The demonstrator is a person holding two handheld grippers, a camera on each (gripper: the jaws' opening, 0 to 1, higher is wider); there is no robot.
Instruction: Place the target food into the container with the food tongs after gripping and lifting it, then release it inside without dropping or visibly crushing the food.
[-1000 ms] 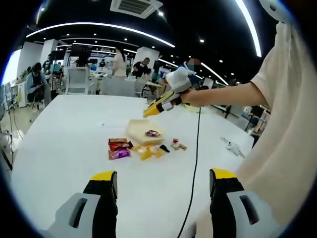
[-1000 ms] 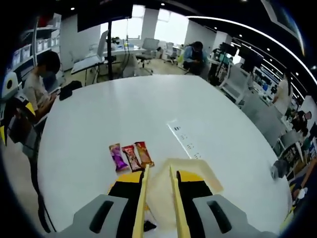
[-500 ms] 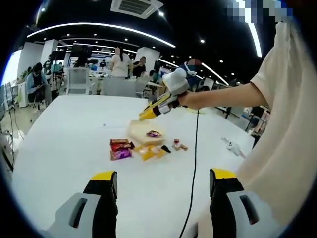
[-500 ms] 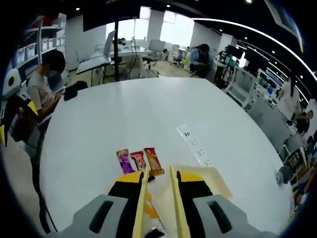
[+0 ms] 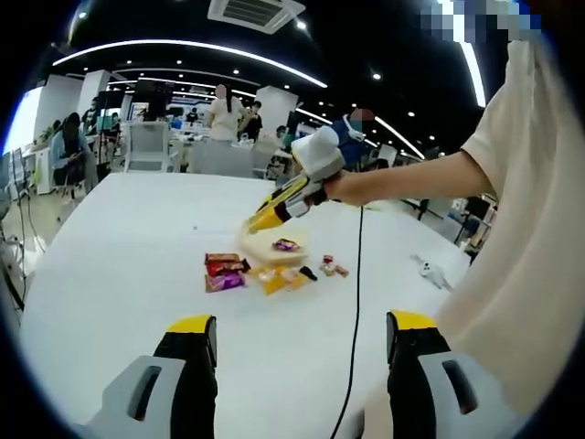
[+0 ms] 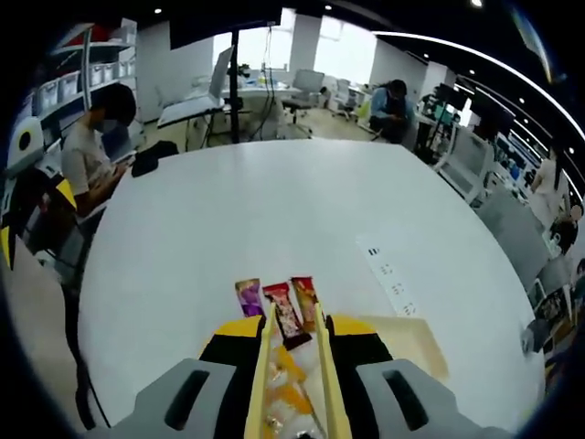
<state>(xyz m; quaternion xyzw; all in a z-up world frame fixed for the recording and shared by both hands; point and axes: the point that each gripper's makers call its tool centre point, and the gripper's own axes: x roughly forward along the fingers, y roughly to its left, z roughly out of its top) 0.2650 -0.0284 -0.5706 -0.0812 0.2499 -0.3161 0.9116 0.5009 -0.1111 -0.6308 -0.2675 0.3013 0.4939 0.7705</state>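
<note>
Hovering above the white worktop (image 5: 110, 274), the right gripper (image 5: 254, 222) pinches yellow food tongs (image 6: 291, 384), seemingly nothing between; snack bars (image 6: 279, 306) at twelve o'clock; left gripper (image 5: 302, 347) spread.

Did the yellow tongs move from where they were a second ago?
Yes. In the left gripper view, the right gripper with its yellow tongs has dipped down and leftward, nearer the snack wrappers, judged against the container on the white table.
</note>
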